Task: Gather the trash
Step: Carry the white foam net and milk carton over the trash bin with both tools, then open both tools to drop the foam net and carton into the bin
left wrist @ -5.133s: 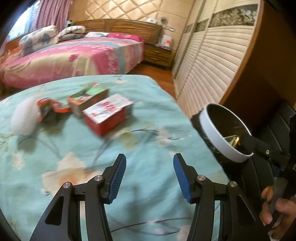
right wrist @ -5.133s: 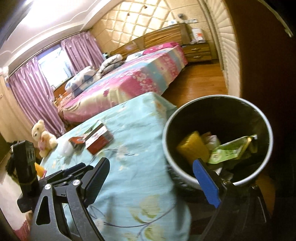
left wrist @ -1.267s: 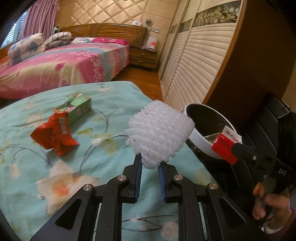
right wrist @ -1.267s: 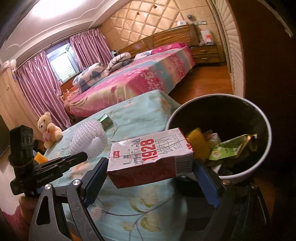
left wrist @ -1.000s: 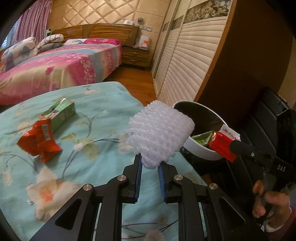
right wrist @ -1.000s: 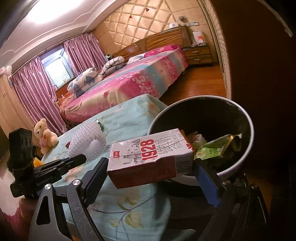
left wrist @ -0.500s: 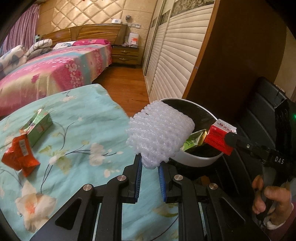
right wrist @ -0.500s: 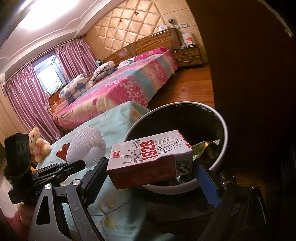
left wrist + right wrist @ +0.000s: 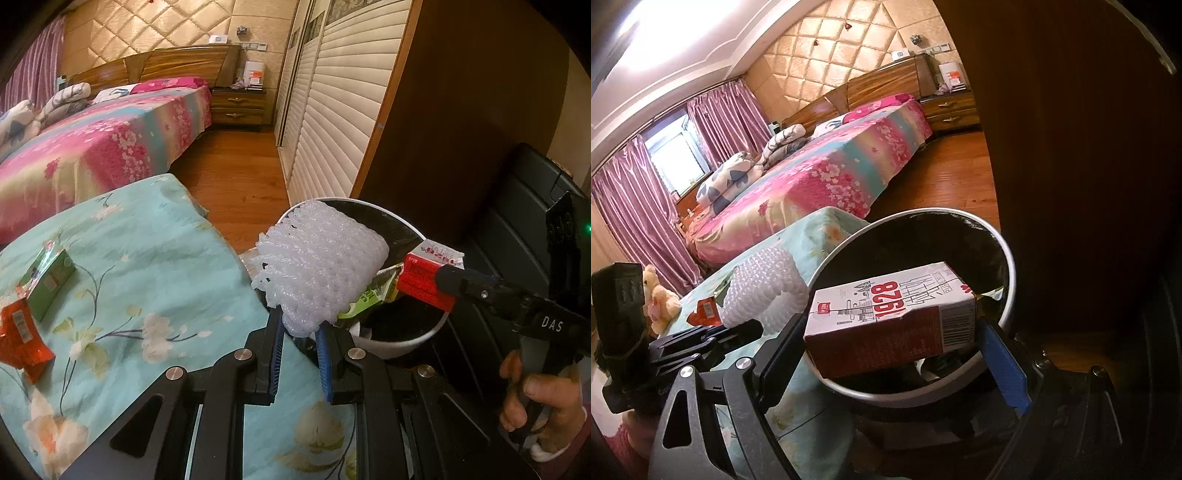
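Note:
My left gripper (image 9: 300,328) is shut on a white foam net sleeve (image 9: 319,266), carried at the near-left rim of the white trash bin (image 9: 402,341). My right gripper (image 9: 886,336) is shut on a red and white "1928" carton (image 9: 890,317), held lengthwise over the bin's black-lined opening (image 9: 960,236). The left wrist view shows that carton (image 9: 424,275) at the bin's right rim. A green wrapper (image 9: 365,295) lies inside the bin. A green box (image 9: 48,278) and a red wrapper (image 9: 20,336) remain on the teal flowered cloth (image 9: 147,280).
A dark wooden wardrobe (image 9: 461,129) and slatted sliding doors (image 9: 332,110) stand behind the bin. A black chair (image 9: 517,240) sits at the right. A pink bed (image 9: 92,140) lies beyond the wooden floor (image 9: 236,177). A person's hand (image 9: 535,398) grips the right handle.
Both grippers have moved toward the bin. The foam sleeve now overlaps the bin's rim, and the carton has come over the opening. The green box and red wrapper have slid to the left edge.

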A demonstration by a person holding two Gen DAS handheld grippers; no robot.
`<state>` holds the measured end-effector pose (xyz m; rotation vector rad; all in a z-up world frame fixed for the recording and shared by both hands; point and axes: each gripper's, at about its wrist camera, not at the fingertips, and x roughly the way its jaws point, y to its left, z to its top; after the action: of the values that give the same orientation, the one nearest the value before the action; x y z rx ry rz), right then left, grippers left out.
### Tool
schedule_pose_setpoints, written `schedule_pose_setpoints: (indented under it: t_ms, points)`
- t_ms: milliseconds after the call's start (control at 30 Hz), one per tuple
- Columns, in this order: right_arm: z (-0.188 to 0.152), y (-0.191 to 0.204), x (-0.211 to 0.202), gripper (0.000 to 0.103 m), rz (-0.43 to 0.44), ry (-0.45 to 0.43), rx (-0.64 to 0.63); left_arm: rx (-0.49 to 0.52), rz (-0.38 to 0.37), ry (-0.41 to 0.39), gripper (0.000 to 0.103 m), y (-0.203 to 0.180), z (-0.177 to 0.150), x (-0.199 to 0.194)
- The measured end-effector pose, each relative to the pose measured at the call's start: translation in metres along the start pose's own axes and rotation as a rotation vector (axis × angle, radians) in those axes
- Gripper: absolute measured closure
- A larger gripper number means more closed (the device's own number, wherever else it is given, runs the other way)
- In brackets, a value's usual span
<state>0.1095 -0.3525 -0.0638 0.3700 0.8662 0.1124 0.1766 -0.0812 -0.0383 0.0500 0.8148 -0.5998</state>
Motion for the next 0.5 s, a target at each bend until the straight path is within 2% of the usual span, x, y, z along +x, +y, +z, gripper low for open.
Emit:
schedule_pose_setpoints:
  t_ms: [500]
  points:
    - [0.001, -0.004, -0.003, 0.011, -0.019, 0.005, 0.005, 0.017, -0.006, 0.008, 0.087, -0.009, 0.016, 0.019]
